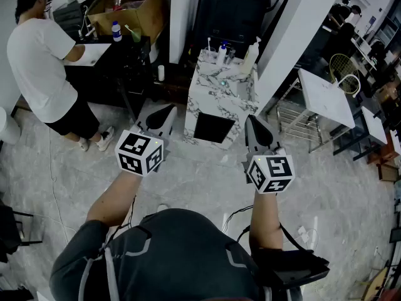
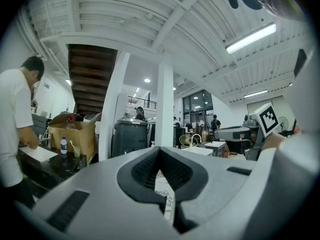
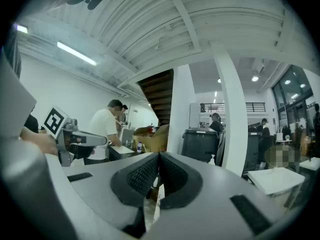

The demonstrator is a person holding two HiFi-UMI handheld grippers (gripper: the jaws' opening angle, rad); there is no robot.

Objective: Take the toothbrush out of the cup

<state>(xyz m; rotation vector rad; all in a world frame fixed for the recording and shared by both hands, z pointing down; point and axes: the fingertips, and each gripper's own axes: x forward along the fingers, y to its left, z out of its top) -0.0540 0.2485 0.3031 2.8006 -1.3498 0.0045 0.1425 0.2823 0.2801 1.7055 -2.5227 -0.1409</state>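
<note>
Head view, bottom of frame: wearer's arms reach up-frame, both grippers held level over the grey floor; left gripper left of centre, right gripper right of centre, well apart from each other; left gripper jaws closed tip to tip, nothing between them; right gripper jaws also fully closed, empty. Just beyond the tips, mid-frame: marble stand, not touched by either gripper; on the far edge of its top a few small items, including a white bottle at the right; at the left, a thin white upright stick that looks like the toothbrush in its cup, too small to be sure; it sits well beyond both grippers. Upper left: dark table with a small bottle and a green cup with a stick in it; bystander in a white shirt stands at that table; cardboard box behind it. Top centre, behind the stand: black bin; white column to its right.
</note>
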